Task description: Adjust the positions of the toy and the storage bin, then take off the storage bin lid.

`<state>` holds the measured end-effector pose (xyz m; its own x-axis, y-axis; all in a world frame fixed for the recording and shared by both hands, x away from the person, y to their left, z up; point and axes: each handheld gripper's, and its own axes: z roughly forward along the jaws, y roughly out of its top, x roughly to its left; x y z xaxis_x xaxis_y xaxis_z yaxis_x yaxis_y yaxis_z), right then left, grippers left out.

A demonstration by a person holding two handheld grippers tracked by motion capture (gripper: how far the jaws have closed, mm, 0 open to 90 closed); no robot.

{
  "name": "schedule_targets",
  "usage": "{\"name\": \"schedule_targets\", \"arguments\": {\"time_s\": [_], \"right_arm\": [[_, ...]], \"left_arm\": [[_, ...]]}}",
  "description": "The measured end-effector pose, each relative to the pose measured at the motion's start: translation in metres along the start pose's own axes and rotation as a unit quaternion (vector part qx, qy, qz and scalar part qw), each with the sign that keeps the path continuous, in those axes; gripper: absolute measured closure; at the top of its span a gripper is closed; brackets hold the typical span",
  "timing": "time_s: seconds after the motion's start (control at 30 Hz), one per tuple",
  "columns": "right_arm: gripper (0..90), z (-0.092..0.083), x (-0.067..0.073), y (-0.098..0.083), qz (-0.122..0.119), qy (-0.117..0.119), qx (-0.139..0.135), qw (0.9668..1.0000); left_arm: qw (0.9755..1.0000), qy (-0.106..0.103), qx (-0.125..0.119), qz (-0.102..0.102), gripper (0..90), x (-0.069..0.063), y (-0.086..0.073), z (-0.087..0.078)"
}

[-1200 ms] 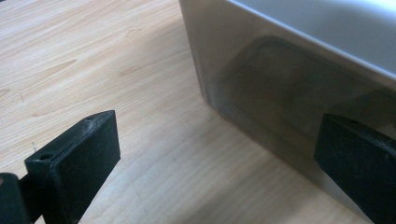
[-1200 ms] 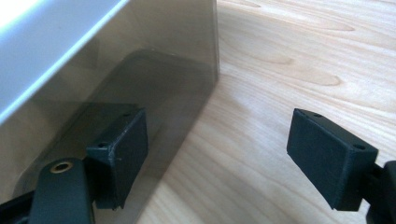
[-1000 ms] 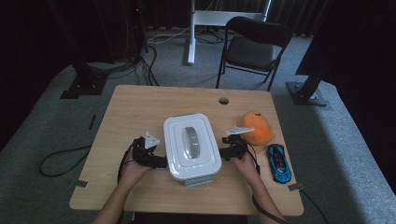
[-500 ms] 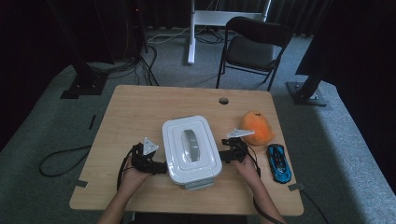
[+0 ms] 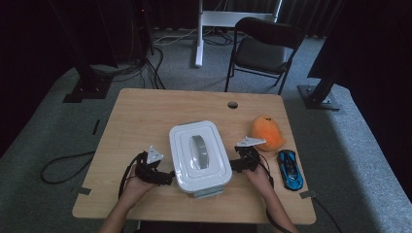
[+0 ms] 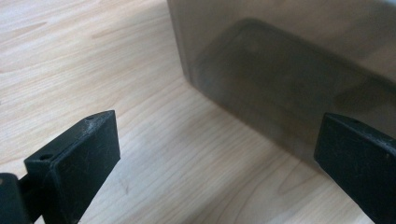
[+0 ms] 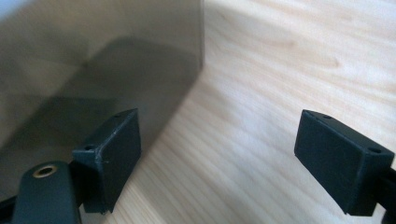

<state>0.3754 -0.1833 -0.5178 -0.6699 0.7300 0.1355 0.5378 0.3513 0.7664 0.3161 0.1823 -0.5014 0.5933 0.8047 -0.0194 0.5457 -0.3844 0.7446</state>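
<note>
The white lidded container (image 5: 199, 156) sits mid-table (image 5: 145, 111), long axis running away from the person. The left gripper (image 5: 165, 176) flanks its near-left wall, the right gripper (image 5: 234, 165) its right wall. Both stand spread, pinching nothing; the right one's jaws have just been opening.

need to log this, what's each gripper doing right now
left gripper: open, holding nothing, beside the box
right gripper: open, jaws just widened, nothing between them, beside the box
</note>
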Motion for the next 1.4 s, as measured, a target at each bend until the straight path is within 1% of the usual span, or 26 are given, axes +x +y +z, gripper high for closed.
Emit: {"name": "schedule_targets", "arguments": {"time_s": [0.03,0.07,0.1,0.13,0.17,0.27,0.33,0.37,0.43,0.53,0.57,0.6,0.63,0.67,0.7,0.73,0.77,0.83,0.9,0.97,1.07,1.17,1.2,1.27,1.33,1.4], "right_arm": [[14.0,0.0,-0.003,-0.006,0.001,-0.008,0.003,1.0],[13.9,0.0,-0.004,-0.008,0.006,-0.008,0.003,0.9999],[13.9,0.0,-0.005,-0.011,0.008,-0.01,0.004,0.9999],[13.8,-0.001,-0.005,-0.013,0.006,-0.013,0.005,0.9999],[13.8,-0.002,-0.006,-0.016,0.004,-0.013,0.004,0.9999],[13.7,-0.004,-0.006,-0.022,-0.001,-0.013,0.004,0.9999],[13.6,-0.006,-0.007,-0.025,-0.004,-0.02,0.004,0.9998],[13.6,-0.007,-0.007,-0.027,-0.003,-0.022,0.005,0.9997],[13.6,-0.009,-0.007,-0.03,-0.006,-0.029,0.003,0.9996],[13.5,-0.012,-0.007,-0.035,-0.011,-0.035,0.007,0.9993],[13.4,-0.013,-0.006,-0.038,-0.012,-0.036,0.009,0.9992],[13.4,-0.014,-0.007,-0.04,-0.01,-0.034,0.009,0.9993],[13.4,-0.015,-0.007,-0.043,-0.009,-0.031,0.009,0.9994],[13.4,-0.016,-0.007,-0.045,-0.01,-0.031,0.008,0.9994],[13.3,-0.017,-0.006,-0.048,-0.012,-0.035,0.009,0.9993],[13.4,-0.018,-0.006,-0.049,-0.017,-0.042,0.01,0.9989],[13.4,-0.018,-0.006,-0.049,-0.017,-0.042,0.01,0.9989],[13.3,-0.019,-0.005,-0.054,-0.023,-0.05,0.018,0.9983],[13.3,-0.019,-0.005,-0.054,-0.021,-0.051,0.026,0.9981],[13.3,-0.019,-0.005,-0.055,-0.023,-0.053,0.029,0.9979],[12.8,-0.018,-0.004,-0.055,-0.032,-0.065,0.033,0.9969],[12.6,-0.017,-0.004,-0.054,-0.032,-0.065,0.034,0.9968],[12.5,-0.017,-0.005,-0.054,-0.033,-0.064,0.035,0.9968],[12.5,-0.017,-0.005,-0.054,-0.031,-0.065,0.035,0.9968],[12.5,-0.017,-0.005,-0.054,-0.031,-0.065,0.035,0.9968],[12.6,-0.018,-0.005,-0.055,-0.03,-0.067,0.035,0.9967]], "left_arm": [[1.0,-0.004,-0.003,-0.003,0.8,0.002,-0.001,-0.001],[1.0,-0.003,-0.003,-0.003,0.8,0.004,-0.003,-0.003],[1.0,-0.008,-0.002,-0.001,0.8,0.006,-0.004,-0.005],[0.9999,-0.012,-0.002,0.0,0.7,0.008,-0.006,-0.008],[0.9999,-0.011,-0.003,-0.001,0.7,0.009,-0.007,-0.01],[0.9999,-0.015,-0.001,0.003,0.7,0.017,-0.013,-0.019],[0.9999,-0.012,-0.001,0.012,0.8,0.023,-0.018,-0.025],[0.9997,-0.02,-0.004,0.01,0.8,0.026,-0.021,-0.028],[0.9996,-0.027,-0.008,0.004,0.8,0.033,-0.026,-0.034],[0.9993,-0.034,-0.015,0.004,0.8,0.038,-0.032,-0.042],[0.9991,-0.038,-0.019,0.002,0.8,0.04,-0.033,-0.045],[0.9991,-0.038,-0.021,0.003,0.8,0.041,-0.035,-0.047],[0.999,-0.038,-0.022,0.007,0.7,0.041,-0.036,-0.048],[0.9992,-0.032,-0.02,0.01,0.7,0.041,-0.037,-0.05],[0.9993,-0.028,-0.019,0.015,0.8,0.042,-0.038,-0.051],[0.9992,-0.029,-0.022,0.016,0.8,0.042,-0.039,-0.053],[0.9992,-0.029,-0.022,0.016,0.8,0.042,-0.039,-0.053],[0.9992,-0.027,-0.025,0.016,0.8,0.044,-0.041,-0.056],[0.9991,-0.028,-0.028,0.012,0.8,0.045,-0.042,-0.059],[0.9991,-0.028,-0.029,0.014,0.8,0.045,-0.041,-0.061],[0.9992,-0.027,-0.028,0.012,0.8,0.045,-0.038,-0.064],[0.9991,-0.029,-0.028,0.014,0.8,0.043,-0.036,-0.066],[0.9991,-0.029,-0.028,0.013,0.8,0.042,-0.032,-0.067],[0.999,-0.032,-0.031,0.01,0.8,0.042,-0.03,-0.068],[0.999,-0.028,-0.029,0.017,0.8,0.039,-0.027,-0.068],[0.9985,-0.04,-0.034,0.018,0.8,0.036,-0.024,-0.07]]}}
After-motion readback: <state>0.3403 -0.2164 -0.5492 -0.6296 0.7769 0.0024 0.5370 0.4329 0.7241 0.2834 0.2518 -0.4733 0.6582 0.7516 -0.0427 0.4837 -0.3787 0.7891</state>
